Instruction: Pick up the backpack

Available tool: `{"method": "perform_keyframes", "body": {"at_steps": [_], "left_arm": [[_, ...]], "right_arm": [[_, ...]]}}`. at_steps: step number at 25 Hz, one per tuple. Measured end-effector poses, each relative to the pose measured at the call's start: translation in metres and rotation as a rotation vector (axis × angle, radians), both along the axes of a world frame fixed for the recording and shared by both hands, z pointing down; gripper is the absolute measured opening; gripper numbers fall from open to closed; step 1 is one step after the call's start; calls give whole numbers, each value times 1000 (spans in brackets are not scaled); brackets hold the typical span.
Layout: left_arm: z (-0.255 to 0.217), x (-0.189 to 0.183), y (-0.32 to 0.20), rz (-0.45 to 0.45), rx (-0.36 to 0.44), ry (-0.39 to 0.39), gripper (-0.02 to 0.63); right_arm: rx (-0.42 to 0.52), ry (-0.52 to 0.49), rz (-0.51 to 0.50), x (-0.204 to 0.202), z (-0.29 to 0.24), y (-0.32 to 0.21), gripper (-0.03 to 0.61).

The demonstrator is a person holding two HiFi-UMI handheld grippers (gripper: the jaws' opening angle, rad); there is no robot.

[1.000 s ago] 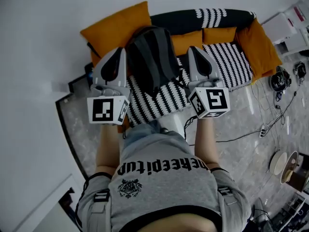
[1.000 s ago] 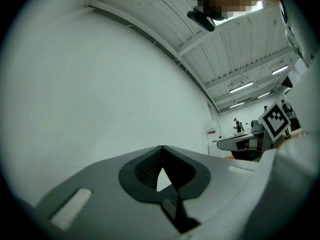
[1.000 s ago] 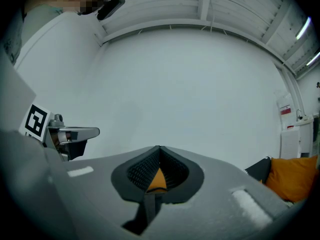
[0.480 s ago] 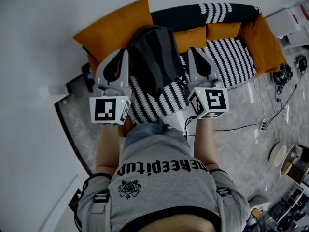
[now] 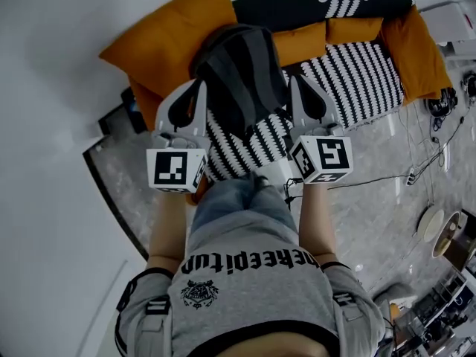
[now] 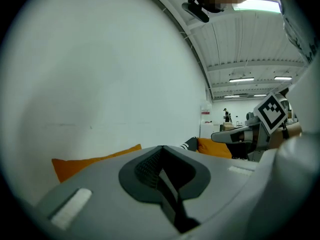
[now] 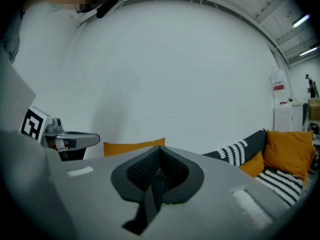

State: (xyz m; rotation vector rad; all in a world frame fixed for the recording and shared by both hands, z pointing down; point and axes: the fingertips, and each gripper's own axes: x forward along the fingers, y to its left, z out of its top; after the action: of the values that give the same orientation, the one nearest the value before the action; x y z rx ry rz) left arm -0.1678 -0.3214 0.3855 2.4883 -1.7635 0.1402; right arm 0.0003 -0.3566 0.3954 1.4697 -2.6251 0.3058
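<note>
A dark grey and black backpack (image 5: 242,73) stands on a sofa (image 5: 357,80) with a black-and-white striped cover. My left gripper (image 5: 199,85) is just left of the backpack and my right gripper (image 5: 294,79) just right of it, both pointing at the sofa's back. Neither touches the backpack that I can see. The left gripper (image 6: 162,148) has its jaws together with nothing between them. The right gripper (image 7: 160,149) looks the same, jaws meeting at the tip. The backpack is hidden in both gripper views.
A large orange cushion (image 5: 171,39) lies left of the backpack, with smaller ones (image 5: 301,39) behind it and another (image 5: 420,50) at the sofa's right end. A white wall is at the left. Cables (image 5: 416,173) and a round dish (image 5: 430,223) lie on the marble floor at the right.
Both grippers have sunk and moved in toward the sofa, keeping to either side of the backpack. Their jaws have stayed together.
</note>
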Motion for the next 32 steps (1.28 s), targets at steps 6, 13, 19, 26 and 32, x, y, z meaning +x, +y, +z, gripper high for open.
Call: {"method": "perform_keyframes", "body": {"at_steps": [6, 13, 19, 26, 32], "left_arm": [[35, 6, -6, 26, -65, 14, 20], [87, 10, -20, 36, -183, 81, 23], [148, 16, -30, 80, -324, 100, 118], [215, 17, -46, 90, -457, 96, 178], [254, 8, -60, 84, -514, 124, 207]], "right_arm": [[-51, 3, 12, 1, 28, -6, 2], [-81, 19, 10, 2, 43, -14, 2], [-98, 31, 18, 6, 51, -20, 2], [-124, 57, 28, 13, 63, -24, 2], [-141, 78, 38, 12, 78, -26, 2]]}}
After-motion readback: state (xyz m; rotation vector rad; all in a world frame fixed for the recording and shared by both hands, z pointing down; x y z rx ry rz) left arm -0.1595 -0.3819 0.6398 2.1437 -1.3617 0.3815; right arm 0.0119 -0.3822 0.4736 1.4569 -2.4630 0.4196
